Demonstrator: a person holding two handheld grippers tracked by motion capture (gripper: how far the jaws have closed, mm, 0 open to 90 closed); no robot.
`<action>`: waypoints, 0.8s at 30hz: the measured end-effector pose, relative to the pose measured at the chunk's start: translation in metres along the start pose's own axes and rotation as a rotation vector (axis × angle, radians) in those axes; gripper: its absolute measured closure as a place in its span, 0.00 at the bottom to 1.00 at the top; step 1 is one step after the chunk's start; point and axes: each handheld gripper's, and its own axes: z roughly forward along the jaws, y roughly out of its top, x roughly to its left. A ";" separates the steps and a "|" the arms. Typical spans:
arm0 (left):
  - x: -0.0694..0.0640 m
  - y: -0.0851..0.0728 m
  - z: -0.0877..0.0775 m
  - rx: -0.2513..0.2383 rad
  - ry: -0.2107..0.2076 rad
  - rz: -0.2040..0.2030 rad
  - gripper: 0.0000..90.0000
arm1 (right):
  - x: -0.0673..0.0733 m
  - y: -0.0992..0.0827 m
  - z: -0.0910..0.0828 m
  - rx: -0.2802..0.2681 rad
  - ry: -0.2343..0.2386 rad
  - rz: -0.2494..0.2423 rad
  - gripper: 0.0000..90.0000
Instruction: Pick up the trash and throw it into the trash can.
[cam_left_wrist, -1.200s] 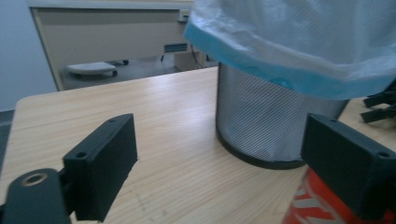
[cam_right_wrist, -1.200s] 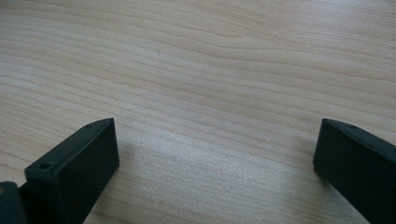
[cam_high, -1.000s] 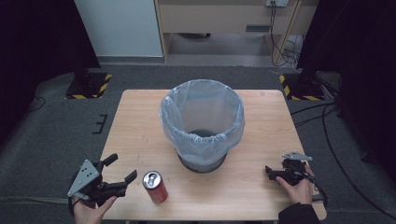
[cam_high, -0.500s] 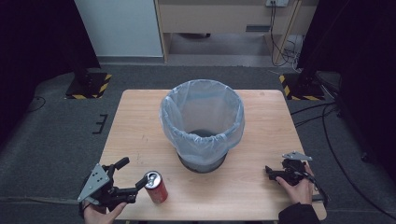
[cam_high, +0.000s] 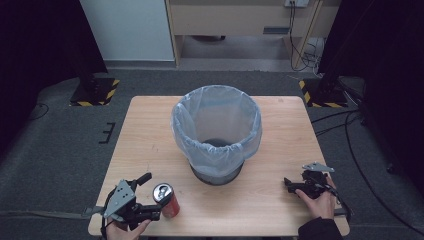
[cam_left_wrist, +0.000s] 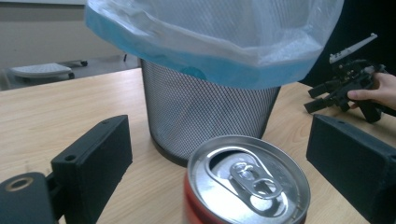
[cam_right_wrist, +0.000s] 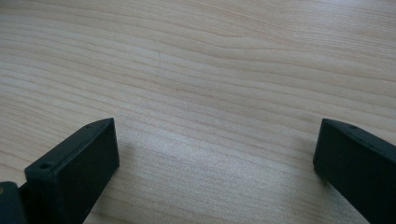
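A wooden table (cam_high: 150, 130) holds a mesh bin (cam_high: 217, 131) lined with a pale bag at its centre. A red can (cam_high: 166, 200) stands upright near the front edge, just left of the bin. My left claw (cam_high: 150, 196) is spread around it, jaws not yet touching. I judge I should centre, then squeeze evenly. My right claw (cam_high: 289, 183) rests spread on bare wood. The left gripper view shows the can's pull tab (cam_left_wrist: 252, 179); the high view is too small for it.
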 end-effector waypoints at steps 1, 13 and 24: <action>-0.001 -0.001 0.002 0.009 -0.004 0.004 0.07 | 0.000 0.000 0.000 0.000 0.000 0.000 0.00; -0.002 -0.017 0.014 0.083 0.002 -0.003 0.08 | 0.000 0.000 0.000 0.000 0.000 0.000 0.00; -0.001 -0.023 0.018 0.129 -0.023 0.008 0.21 | 0.000 0.000 0.000 0.000 0.000 0.000 0.00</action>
